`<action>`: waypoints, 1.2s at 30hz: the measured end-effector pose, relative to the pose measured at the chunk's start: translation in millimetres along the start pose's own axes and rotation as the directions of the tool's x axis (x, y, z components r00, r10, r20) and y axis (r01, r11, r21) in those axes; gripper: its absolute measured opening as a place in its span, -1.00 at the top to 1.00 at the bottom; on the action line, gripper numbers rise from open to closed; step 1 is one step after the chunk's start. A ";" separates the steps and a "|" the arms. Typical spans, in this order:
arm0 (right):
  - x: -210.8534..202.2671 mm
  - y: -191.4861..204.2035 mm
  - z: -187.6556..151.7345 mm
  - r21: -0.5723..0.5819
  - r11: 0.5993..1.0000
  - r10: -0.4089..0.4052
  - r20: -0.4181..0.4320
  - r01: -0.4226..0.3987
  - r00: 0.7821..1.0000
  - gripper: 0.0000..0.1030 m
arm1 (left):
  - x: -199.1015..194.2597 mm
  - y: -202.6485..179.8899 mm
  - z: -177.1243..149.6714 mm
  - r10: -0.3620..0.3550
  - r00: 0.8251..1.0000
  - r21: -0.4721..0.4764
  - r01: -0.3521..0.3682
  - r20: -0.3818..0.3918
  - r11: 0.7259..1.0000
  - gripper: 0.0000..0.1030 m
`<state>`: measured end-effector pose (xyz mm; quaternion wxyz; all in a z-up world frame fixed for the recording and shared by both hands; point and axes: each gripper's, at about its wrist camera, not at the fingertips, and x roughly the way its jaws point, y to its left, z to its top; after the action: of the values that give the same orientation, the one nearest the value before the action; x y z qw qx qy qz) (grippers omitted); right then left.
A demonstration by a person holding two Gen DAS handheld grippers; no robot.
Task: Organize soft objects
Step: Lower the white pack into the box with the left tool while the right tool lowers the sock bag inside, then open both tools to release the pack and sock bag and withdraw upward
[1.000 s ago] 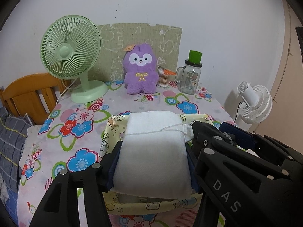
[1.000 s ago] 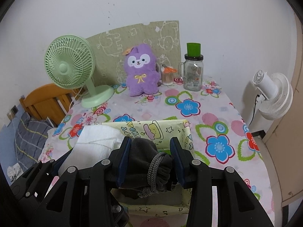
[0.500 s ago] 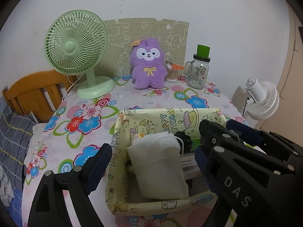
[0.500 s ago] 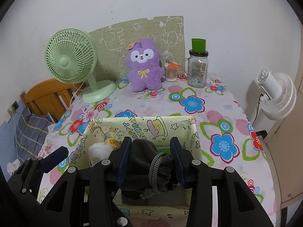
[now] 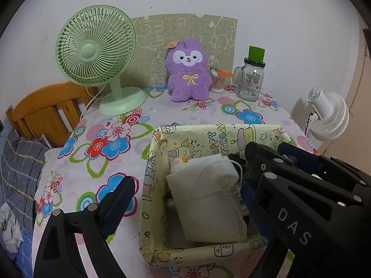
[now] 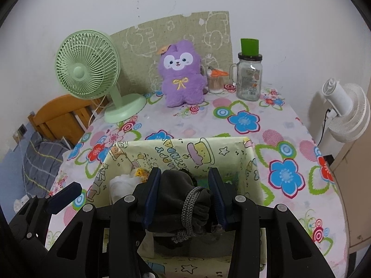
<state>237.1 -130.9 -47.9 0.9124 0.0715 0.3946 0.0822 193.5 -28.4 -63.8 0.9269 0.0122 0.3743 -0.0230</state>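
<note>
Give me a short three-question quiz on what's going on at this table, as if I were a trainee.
1. True or false: the left gripper is open.
2. What does the right gripper hold? A) purple plush B) dark drawstring pouch C) jar
3. Where does the white folded cloth lie?

Key:
1. True.
2. B, the dark drawstring pouch.
3. Inside the yellow patterned box, on the floral tablecloth.

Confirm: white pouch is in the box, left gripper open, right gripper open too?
Not quite. The right gripper is shut on the dark pouch, as the right wrist view shows. The white pouch does lie in the box, and the left gripper is open.
</note>
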 end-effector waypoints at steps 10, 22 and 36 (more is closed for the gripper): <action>-1.7 6.6 -2.6 -0.020 1.000 0.008 0.004 -0.008 1.000 -0.40 | -1.3 3.6 -1.6 0.000 1.000 -0.011 0.000 0.001 1.000 -0.85; -22.2 1.8 -8.2 -0.024 0.999 -0.036 0.034 0.036 0.999 -0.68 | -8.6 -6.1 -4.1 -0.064 0.998 -0.004 0.064 0.015 0.998 -0.90; -41.8 -6.8 -18.4 -0.024 0.994 -0.106 0.052 0.107 0.993 -0.78 | -19.9 -19.2 -14.8 -0.112 0.993 0.010 0.112 0.047 0.994 -0.99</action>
<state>196.1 -144.9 -32.1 0.9260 0.0402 0.3737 0.0367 167.9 -46.3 -60.7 0.9327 -0.0059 0.3522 -0.0767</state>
